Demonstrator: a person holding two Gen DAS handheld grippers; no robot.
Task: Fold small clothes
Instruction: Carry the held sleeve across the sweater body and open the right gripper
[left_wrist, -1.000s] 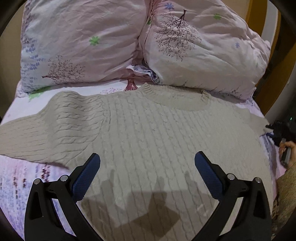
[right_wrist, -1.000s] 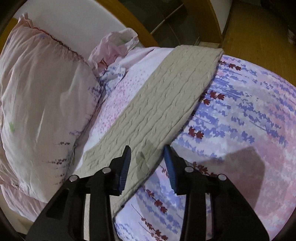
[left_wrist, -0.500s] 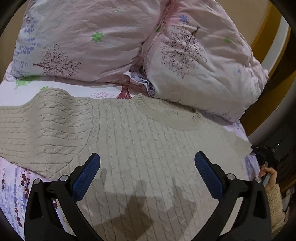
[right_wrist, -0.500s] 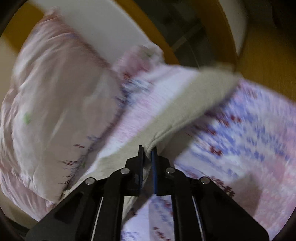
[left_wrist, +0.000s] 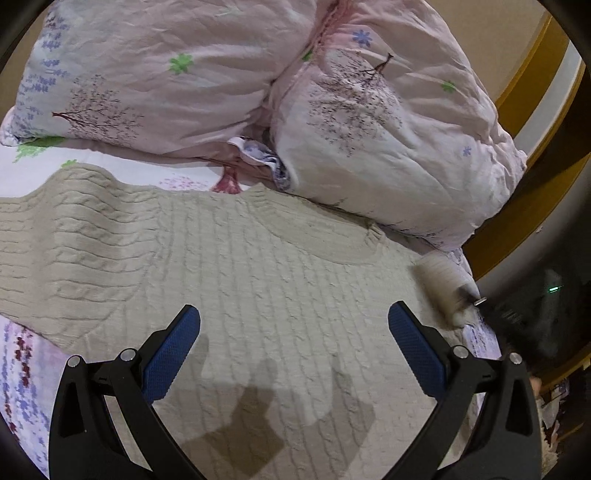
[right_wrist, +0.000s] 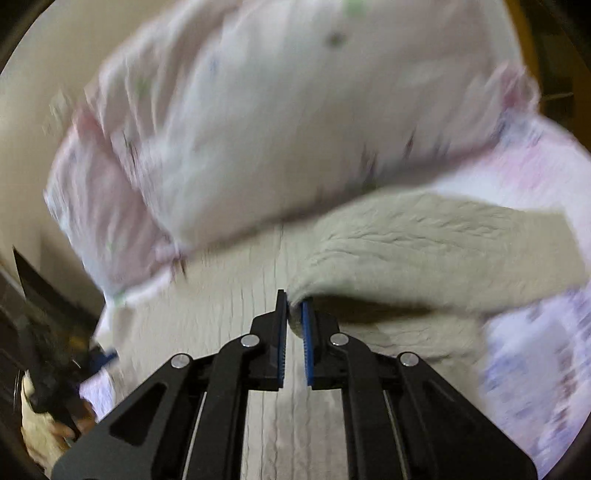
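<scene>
A beige cable-knit sweater (left_wrist: 258, 280) lies flat on the bed, neckline toward the pillows, its left sleeve spread out to the left. My left gripper (left_wrist: 293, 328) is open and empty, hovering over the sweater's body. My right gripper (right_wrist: 294, 306) is shut on the sweater's right sleeve (right_wrist: 424, 251) and holds it lifted over the sweater's body. In the left wrist view the lifted sleeve (left_wrist: 439, 280) shows blurred at the right edge. The right wrist view is motion-blurred.
Two pink floral pillows (left_wrist: 369, 110) lie at the head of the bed, just behind the sweater's neckline. A floral bedsheet (left_wrist: 22, 369) shows at the left. A wooden bed frame (left_wrist: 532, 85) runs along the right.
My right gripper closed on the right sleeve, lifted it and swung it leftward toward the sweater's body. My left gripper drifted a little over the sweater, still open.
</scene>
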